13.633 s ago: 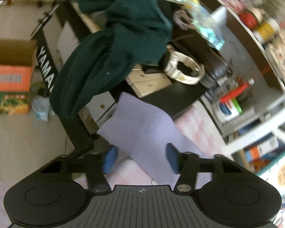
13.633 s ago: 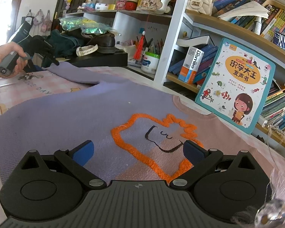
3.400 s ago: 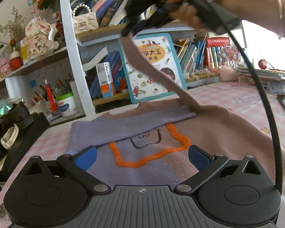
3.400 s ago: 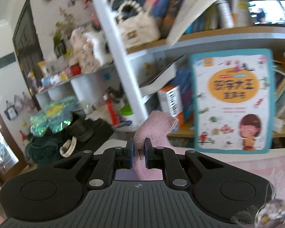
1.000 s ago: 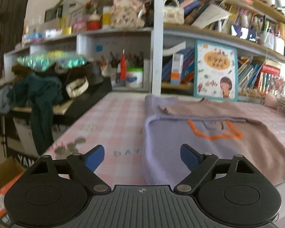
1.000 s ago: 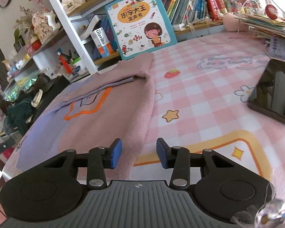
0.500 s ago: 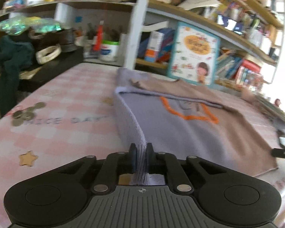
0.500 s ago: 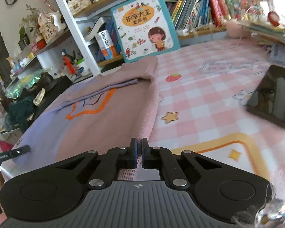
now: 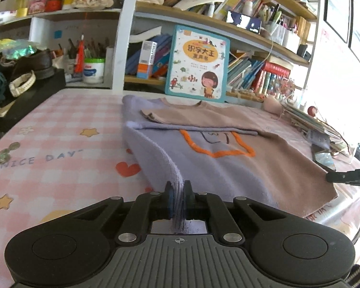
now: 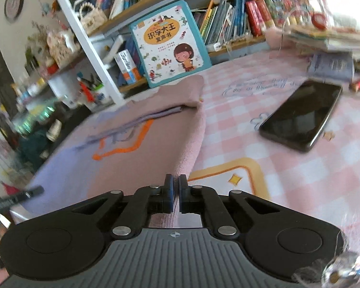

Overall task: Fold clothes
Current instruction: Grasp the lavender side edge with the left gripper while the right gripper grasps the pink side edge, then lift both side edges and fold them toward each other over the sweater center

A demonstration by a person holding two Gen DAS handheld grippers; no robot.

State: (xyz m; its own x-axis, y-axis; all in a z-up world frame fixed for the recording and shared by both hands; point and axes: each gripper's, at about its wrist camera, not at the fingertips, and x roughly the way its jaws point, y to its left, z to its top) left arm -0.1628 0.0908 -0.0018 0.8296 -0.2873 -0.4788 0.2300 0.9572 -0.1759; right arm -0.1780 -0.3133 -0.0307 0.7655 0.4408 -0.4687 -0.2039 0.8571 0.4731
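Both grippers, open a second ago, have since closed on the sweater's near hem and begun raising it.

Left gripper [image 9: 178,193] has its jaws pinched tight on the lilac corner of the sweater [image 9: 228,163], the cloth rising in a ridge from the pink checked tablecloth [image 9: 60,148] up into the blue pads. Right gripper [image 10: 176,188] has its jaws almost together on the pinkish-brown edge of the same sweater [image 10: 132,168], only a thin strip of fabric showing between them. The garment lies flat across the table with both sleeves folded over its chest, just above the orange outline. A dark phone [image 10: 300,117] rests on the cloth well to the right of it, and a picture book [image 9: 198,63] leans against the shelf just behind the collar.
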